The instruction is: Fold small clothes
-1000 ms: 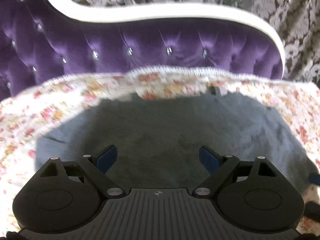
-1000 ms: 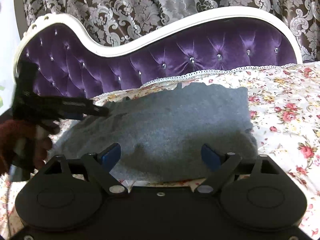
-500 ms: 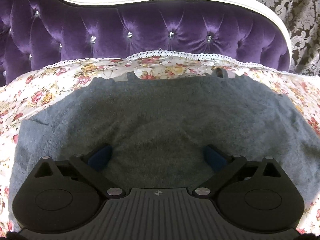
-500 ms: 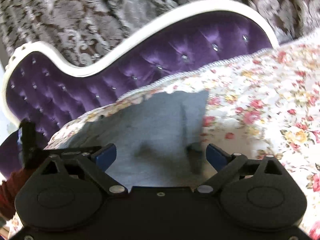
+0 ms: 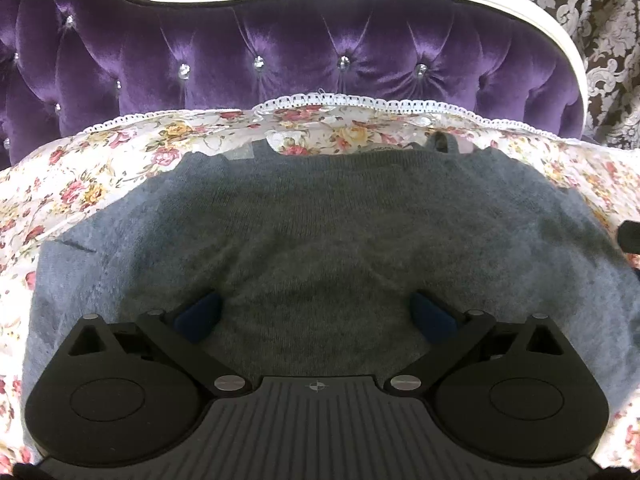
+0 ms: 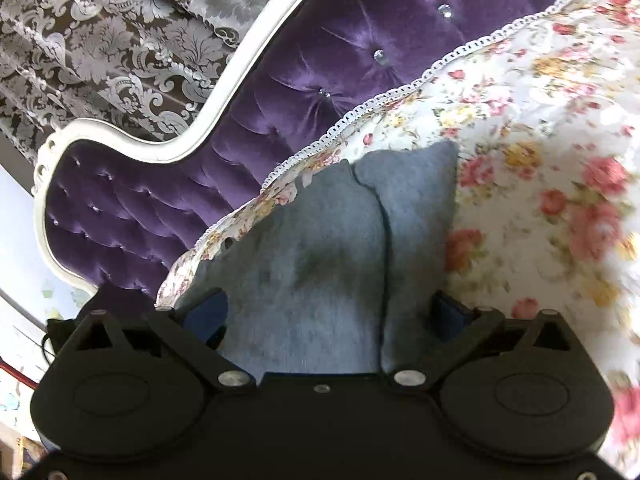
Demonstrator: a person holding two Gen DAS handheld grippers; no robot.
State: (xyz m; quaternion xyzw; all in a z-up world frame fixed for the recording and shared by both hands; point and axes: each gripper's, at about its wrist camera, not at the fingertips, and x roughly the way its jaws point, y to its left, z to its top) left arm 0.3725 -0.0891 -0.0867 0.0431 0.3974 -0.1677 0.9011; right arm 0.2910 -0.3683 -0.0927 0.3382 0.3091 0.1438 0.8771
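Grey knit garment [image 5: 320, 240] lies flat on the floral bedspread [image 5: 80, 184]; we hold left gripper [image 5: 316, 316] and right gripper [image 6: 326, 312] spread apart above it, gripping nothing.

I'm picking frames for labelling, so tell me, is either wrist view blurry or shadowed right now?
Left wrist view: sharp, with a dark shadow on the grey knit garment between the open fingers. Right wrist view: tilted, and the floral bedspread smears at the right edge.

Home bedroom: tufted purple headboard [image 5: 300, 52], floral bedspread [image 6: 540, 140]
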